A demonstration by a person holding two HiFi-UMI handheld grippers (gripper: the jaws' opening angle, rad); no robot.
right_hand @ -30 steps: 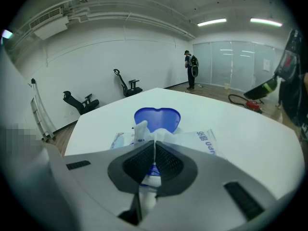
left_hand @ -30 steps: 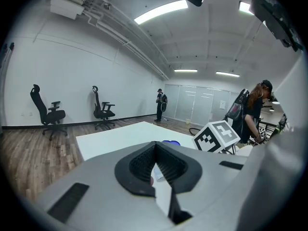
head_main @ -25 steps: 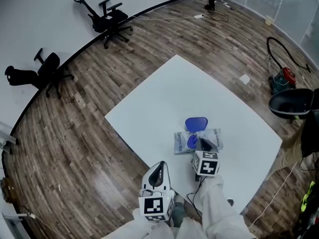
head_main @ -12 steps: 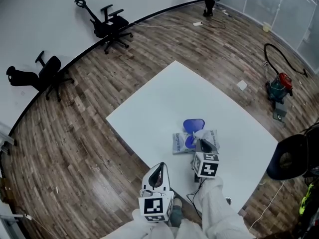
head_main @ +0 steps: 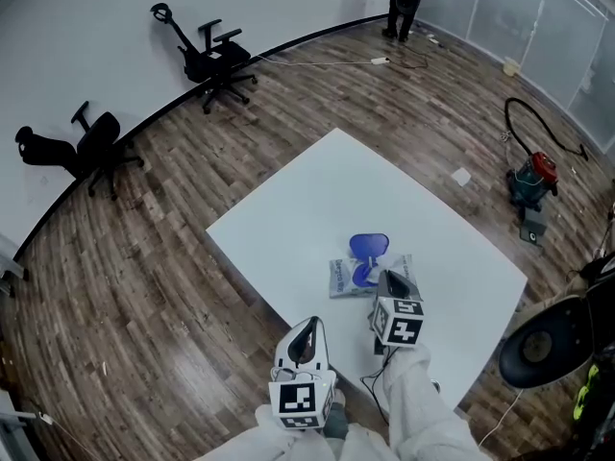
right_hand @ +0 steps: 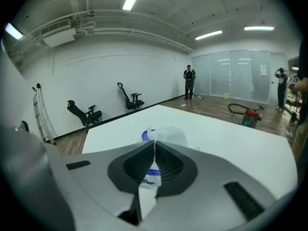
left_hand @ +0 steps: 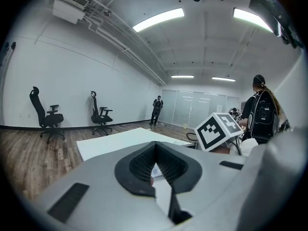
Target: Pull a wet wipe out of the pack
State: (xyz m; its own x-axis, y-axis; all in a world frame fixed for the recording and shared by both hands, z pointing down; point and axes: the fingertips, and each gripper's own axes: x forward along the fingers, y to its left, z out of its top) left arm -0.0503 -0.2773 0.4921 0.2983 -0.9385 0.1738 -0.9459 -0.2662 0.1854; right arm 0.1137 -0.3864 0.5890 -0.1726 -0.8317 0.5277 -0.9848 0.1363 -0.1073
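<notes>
Clamped the right gripper (right_hand: 155, 147) on the wet wipe (right_hand: 168, 134), standing up from the pack (head_main: 344, 279) at 12 o'clock of it, mid white sheet (head_main: 307, 190). Held the left gripper (left_hand: 155, 147) closed, empty. Judged limp, light, slippery, tearable: pinched best at the protruding fold.

One white table (head_main: 317, 200). On it, one wipe pack (head_main: 344, 277) and, as far as shows, a single wet wipe (right_hand: 171, 136). At its near edge, two grippers: left gripper (head_main: 307, 324), right gripper (head_main: 389, 278). Beyond its far-left side, two office chairs (head_main: 216, 60) (head_main: 91, 142). Off its right corner, one vacuum cleaner (head_main: 531, 179).
</notes>
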